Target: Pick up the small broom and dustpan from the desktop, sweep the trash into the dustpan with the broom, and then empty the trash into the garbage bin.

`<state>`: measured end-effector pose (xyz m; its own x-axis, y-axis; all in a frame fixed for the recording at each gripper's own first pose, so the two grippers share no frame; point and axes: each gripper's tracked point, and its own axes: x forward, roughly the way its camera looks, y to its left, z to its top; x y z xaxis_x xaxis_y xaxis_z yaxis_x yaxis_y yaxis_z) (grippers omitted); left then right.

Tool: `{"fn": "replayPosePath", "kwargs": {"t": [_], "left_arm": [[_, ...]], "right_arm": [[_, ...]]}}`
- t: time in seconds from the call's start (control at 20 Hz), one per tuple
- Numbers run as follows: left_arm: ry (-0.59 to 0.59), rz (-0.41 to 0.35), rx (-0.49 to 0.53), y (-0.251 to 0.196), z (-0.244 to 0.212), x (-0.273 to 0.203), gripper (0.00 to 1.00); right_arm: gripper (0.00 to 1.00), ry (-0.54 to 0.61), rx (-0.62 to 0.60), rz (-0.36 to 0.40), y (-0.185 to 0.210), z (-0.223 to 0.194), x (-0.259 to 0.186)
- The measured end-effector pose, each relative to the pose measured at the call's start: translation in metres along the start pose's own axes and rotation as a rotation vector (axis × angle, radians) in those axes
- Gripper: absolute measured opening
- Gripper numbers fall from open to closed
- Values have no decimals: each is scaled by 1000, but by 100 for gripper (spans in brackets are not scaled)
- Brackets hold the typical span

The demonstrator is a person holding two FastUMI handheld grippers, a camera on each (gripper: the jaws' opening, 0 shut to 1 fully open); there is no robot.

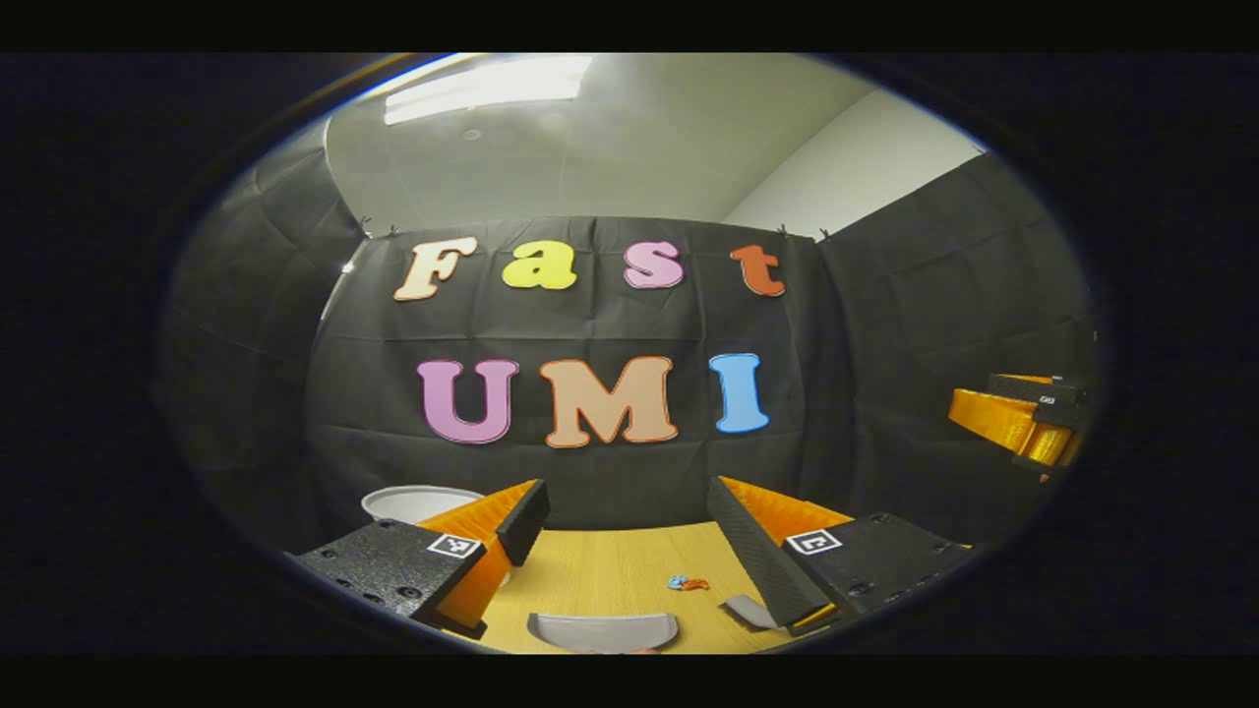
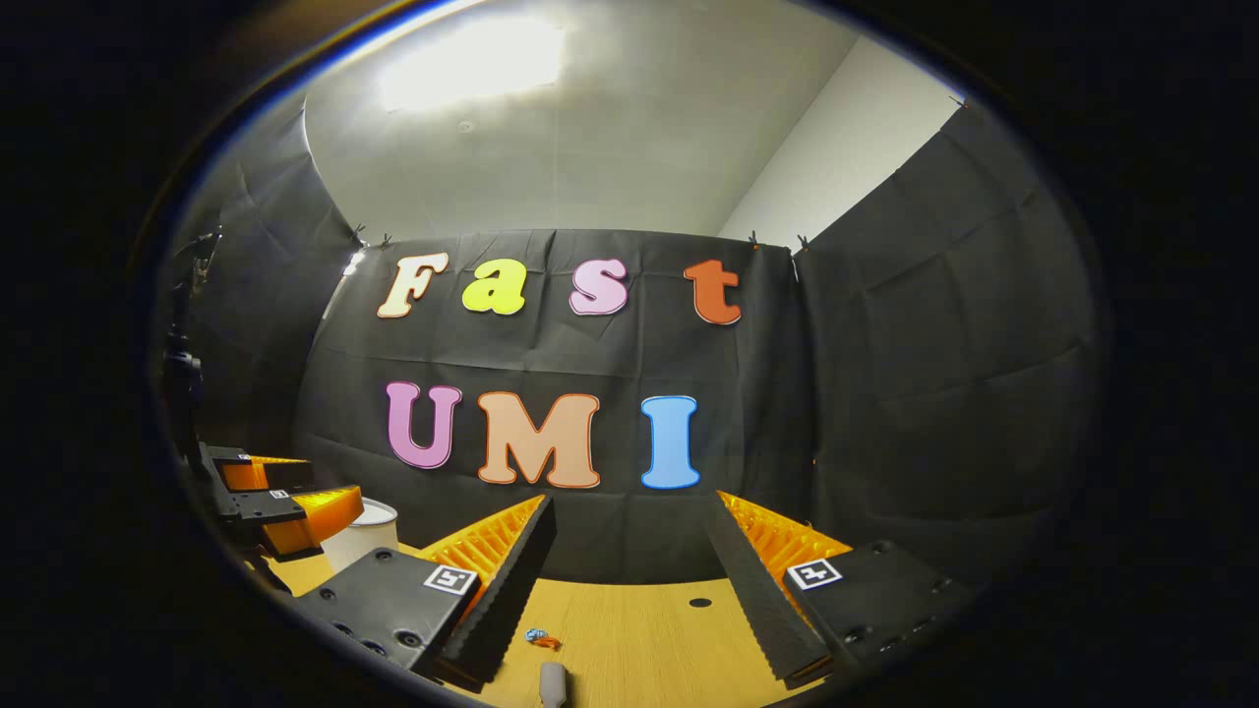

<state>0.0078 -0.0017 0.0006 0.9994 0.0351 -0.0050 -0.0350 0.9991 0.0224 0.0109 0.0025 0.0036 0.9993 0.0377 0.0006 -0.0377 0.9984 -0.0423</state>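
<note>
Left tool (image 1: pixel 628 546): held above the surface (image 1: pixel 610 570), fingers spread wide with nothing between them.
Right tool (image 2: pixel 629 580): likewise wide and empty, hovering over the same surface.
Dustpan (image 1: pixel 603 630): a grey curved shape lay nearest the left tool, at the bottom of the left gripper view and just short of the trash. Judged the dustpan, its curved edge turned toward the trash; its long axis ran crosswise to the left tool's fingers.
Broom (image 2: pixel 553 682): a grey rounded end, probably the handle, showed at the bottom of the right gripper view, just short of the trash. Its long axis seemed to run along the right tool's line of sight, pointing toward the trash. Most of it was cut off, so the bristle end could not be told.
Grey piece (image 1: pixel 749 612): beside the left tool's right-hand finger, near the trash; what it was could not be told.
Trash (image 1: pixel 688 583): a small blue and orange scrap on the surface, beyond the dustpan.
Garbage bin (image 1: pixel 418 503): a white round container beyond the trash and to its left, at the far edge of the surface.
Step in hand: the pick-up, not yet begun; neither implement was gripped.
Next move: each tool would need to drop and close across its implement's handle.
</note>
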Motion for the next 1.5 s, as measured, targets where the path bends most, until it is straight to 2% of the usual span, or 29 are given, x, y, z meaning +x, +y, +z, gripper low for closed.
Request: {"fn": "replayPosePath", "kwargs": {"t": [0.25,0.35,0.4,0.45,0.55,0.65,0.7,0.75,0.9,1.15,1.25,1.45,1.5], "left_arm": [[2,17,10,1,-1,1,96],[8,26,18,1,-3,1,99],[10,31,20,0,-3,1,96],[17,35,22,-1,-6,1,99],[44,43,22,-3,-14,-1,96],[65,56,31,-4,-19,-5,99],[72,67,44,-3,-20,-7,96],[81,75,52,-1,-23,-9,99],[161,46,64,-6,-45,-15,96],[408,1,39,0,-127,-36,95],[541,0,13,8,-171,-49,95],[724,-2,-28,23,-234,-76,95],[772,-11,-34,23,-251,-80,100]], "right_arm": [[98,13,1,27,3,-8,8],[98,24,5,44,5,-13,13],[98,28,3,53,6,-15,16],[98,33,-2,63,6,-18,17],[98,37,-19,92,9,-23,21],[98,42,-26,136,17,-30,24],[98,48,-24,169,24,-33,24],[96,57,-24,201,29,-40,22],[98,107,-39,282,45,-62,23],[98,389,-65,365,78,-146,15],[99,482,-102,353,82,-177,15],[99,685,-189,362,93,-250,-4],[99,741,-193,369,95,-266,-10]]}}
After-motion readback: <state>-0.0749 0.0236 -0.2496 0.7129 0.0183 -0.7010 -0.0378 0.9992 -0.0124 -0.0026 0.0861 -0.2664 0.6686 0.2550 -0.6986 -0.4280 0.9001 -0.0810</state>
